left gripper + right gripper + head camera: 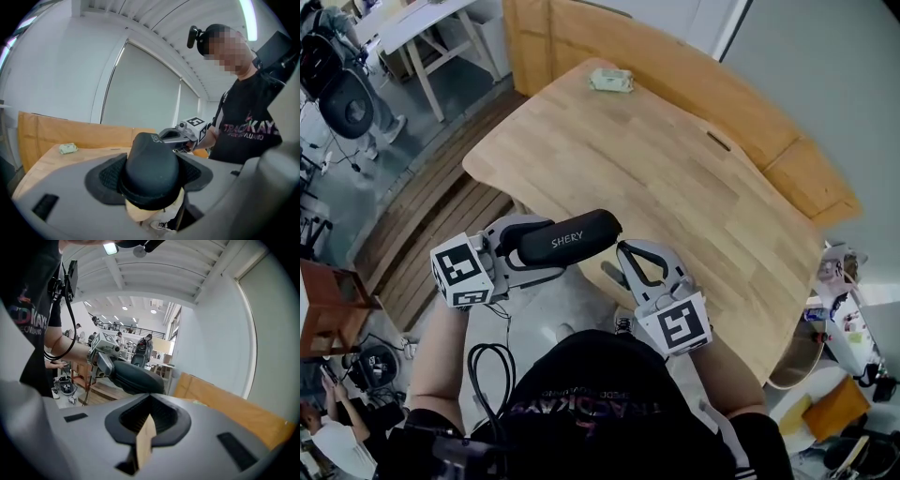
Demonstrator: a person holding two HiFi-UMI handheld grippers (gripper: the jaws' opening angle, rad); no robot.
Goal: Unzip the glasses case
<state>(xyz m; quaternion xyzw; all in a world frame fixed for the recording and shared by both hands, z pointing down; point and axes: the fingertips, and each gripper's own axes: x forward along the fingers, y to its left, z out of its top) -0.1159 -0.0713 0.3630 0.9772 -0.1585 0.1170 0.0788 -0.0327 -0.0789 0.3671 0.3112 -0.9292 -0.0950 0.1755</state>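
1. The left gripper [532,249] is clamped on the glasses case [572,239]. One jaw lies on each long side of the black case, near the end closest to that gripper's marker cube [461,272].
2. In the left gripper view the case fills the space between the ribbed pads. Its rounded body runs straight out ahead of the jaws and past their tips.
3. The case is held in the air in front of the person's chest, on the near side of the table [675,178], not resting on it. The printed side faces up toward the head view.
4. The right gripper [630,259] has its jaws together and grips nothing. In its own view only a thin tan sliver shows through the slit between them.
5. From the right gripper, the case lies just ahead and to the left. Its free end sits just above and beyond the closed jaw tips.
6. In the head view the right gripper's tips are just beside the free end of the case. Whether they touch it cannot be told.
7. From the left gripper, the right gripper is beyond the far end of the case and a little to the right, with its marker cube [675,325] facing up.
8. A small pale green object [610,81] lies on the far edge of the table, well apart from both grippers and ahead of them.
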